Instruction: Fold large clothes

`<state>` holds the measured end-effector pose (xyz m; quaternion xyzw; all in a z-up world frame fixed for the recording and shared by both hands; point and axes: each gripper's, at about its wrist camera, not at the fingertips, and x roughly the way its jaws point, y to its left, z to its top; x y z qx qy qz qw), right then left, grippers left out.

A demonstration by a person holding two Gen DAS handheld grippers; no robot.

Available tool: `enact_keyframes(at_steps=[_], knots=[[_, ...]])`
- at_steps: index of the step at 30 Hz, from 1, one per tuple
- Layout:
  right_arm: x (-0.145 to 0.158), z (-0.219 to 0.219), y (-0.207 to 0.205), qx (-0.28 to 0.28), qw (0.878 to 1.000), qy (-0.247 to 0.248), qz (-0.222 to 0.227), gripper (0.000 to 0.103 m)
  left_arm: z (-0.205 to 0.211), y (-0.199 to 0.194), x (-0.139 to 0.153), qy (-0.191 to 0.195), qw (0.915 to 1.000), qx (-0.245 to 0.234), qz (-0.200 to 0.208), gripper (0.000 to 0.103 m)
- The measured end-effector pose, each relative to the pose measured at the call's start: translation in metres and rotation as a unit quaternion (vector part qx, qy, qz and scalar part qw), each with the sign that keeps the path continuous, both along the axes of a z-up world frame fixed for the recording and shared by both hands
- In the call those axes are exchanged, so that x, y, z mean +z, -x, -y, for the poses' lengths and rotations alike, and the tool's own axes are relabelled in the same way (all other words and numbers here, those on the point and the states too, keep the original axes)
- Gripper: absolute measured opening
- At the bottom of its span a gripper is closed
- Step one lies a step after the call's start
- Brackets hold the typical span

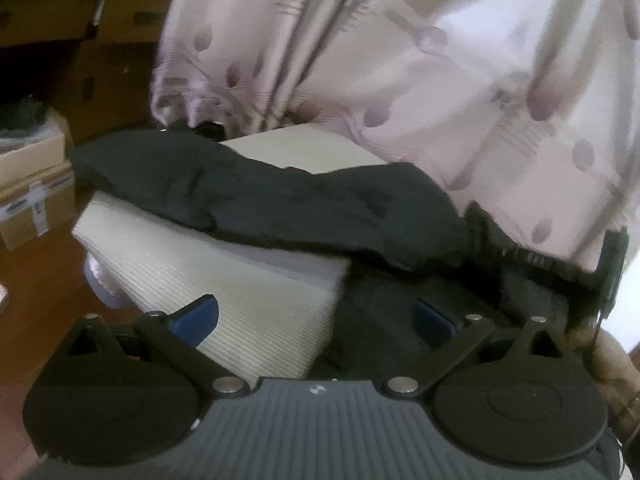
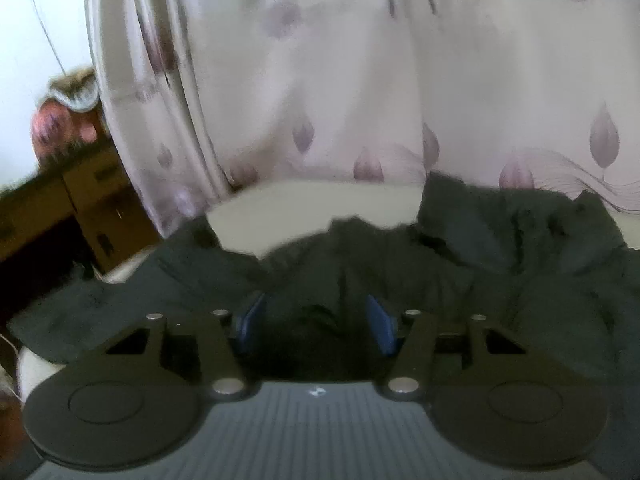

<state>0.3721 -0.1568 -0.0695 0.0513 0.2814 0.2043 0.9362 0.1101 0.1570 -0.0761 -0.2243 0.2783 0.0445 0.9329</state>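
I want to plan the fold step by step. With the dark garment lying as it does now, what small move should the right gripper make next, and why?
Probably push the right gripper slightly forward and close it: its jaws stand apart with a bunched ridge of the dark garment between them, apparently unpinched. The left gripper is open too.

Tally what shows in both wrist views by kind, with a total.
Dark garment: 1
White padded surface: 1
Leaf-print curtain: 1
Claws: 2, left claw, right claw
Total: 5
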Motion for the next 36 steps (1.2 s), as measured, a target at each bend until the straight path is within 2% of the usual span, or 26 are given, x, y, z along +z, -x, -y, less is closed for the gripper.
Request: enact_keyframes(at_steps=[2,3,5,6,9,11,13,15,17,18,20,21,23,24,25,26,27,28,30,31,33,36], knots=[[-0.018,-0.008,-0.016,0.027,0.998,0.006,-0.05,0.056,-0.012,-0.005,-0.002,0.016,0.9998,0.008,-0.002,0.1],[-0.026,-0.014,-0.021,0.034,0.997,0.028,-0.069,0.056,-0.017,-0.009,-0.003,0.023,0.9996,0.014,-0.005,0.1],[-0.027,-0.022,-0.017,0.035,0.996,0.056,-0.057,0.056,-0.031,-0.018,-0.005,0.04,0.9988,0.026,-0.01,0.1],[-0.023,-0.021,-0.014,0.033,0.996,0.047,-0.061,0.057,-0.039,-0.021,-0.005,0.047,0.9983,0.032,-0.007,0.1],[-0.005,-0.007,0.014,0.031,0.997,-0.047,-0.043,0.061,-0.066,-0.032,-0.009,0.066,0.9955,0.067,-0.01,0.1],[0.006,0.003,0.04,0.04,0.993,-0.108,-0.034,0.071,-0.083,-0.039,-0.012,0.086,0.9929,0.082,-0.01,0.099],[0.015,0.012,0.065,0.06,0.986,-0.154,-0.028,0.081,-0.099,-0.05,-0.017,0.102,0.9905,0.088,-0.025,0.099],[0.021,0.018,0.091,0.071,0.983,-0.166,-0.016,0.084,-0.115,-0.058,-0.022,0.133,0.9852,0.102,-0.037,0.098],[0.024,0.024,0.111,0.077,0.984,-0.163,-0.008,0.084,-0.127,-0.063,-0.024,0.154,0.9811,0.114,-0.029,0.1],[0.024,0.029,0.121,0.076,0.984,-0.164,-0.007,0.084,-0.131,-0.063,-0.022,0.156,0.9801,0.12,-0.024,0.101],[0.023,0.039,0.136,0.074,0.983,-0.169,-0.01,0.084,-0.135,-0.07,-0.019,0.15,0.9817,0.117,-0.017,0.097],[0.022,0.044,0.144,0.072,0.983,-0.17,-0.011,0.084,-0.136,-0.075,-0.019,0.148,0.982,0.115,-0.022,0.091],[0.018,0.057,0.158,0.055,0.983,-0.176,-0.016,0.084,-0.139,-0.083,-0.02,0.152,0.9814,0.115,-0.024,0.089],[0.016,0.065,0.166,0.05,0.981,-0.185,-0.023,0.084,-0.14,-0.087,-0.021,0.152,0.9812,0.117,-0.024,0.08],[0.014,0.07,0.169,0.045,0.98,-0.191,-0.032,0.084,-0.14,-0.093,-0.021,0.152,0.9809,0.118,-0.029,0.062],[0.011,0.077,0.174,0.037,0.979,-0.197,-0.039,0.084,-0.14,-0.1,-0.022,0.15,0.9817,0.112,-0.037,0.049],[0.009,0.083,0.182,0.025,0.979,-0.2,-0.041,0.084,-0.141,-0.107,-0.025,0.146,0.9827,0.103,-0.048,0.017],[0.007,0.089,0.188,0.015,0.978,-0.205,-0.04,0.084,-0.142,-0.113,-0.027,0.146,0.9825,0.099,-0.061,0.006],[0.003,0.101,0.198,0.001,0.976,-0.215,-0.039,0.085,-0.144,-0.114,-0.029,0.156,0.9794,0.116,-0.054,0.005],[0.001,0.107,0.203,-0.009,0.975,-0.219,-0.039,0.085,-0.143,-0.114,-0.024,0.147,0.98,0.126,-0.047,0.004],[-0.002,0.118,0.207,-0.022,0.973,-0.226,-0.04,0.085,-0.134,-0.117,-0.003,0.117,0.9832,0.137,-0.027,0.004],[-0.004,0.134,0.211,-0.043,0.969,-0.242,-0.036,0.086,-0.11,-0.123,0.048,0.09,0.9873,0.129,0.022,0.004]])
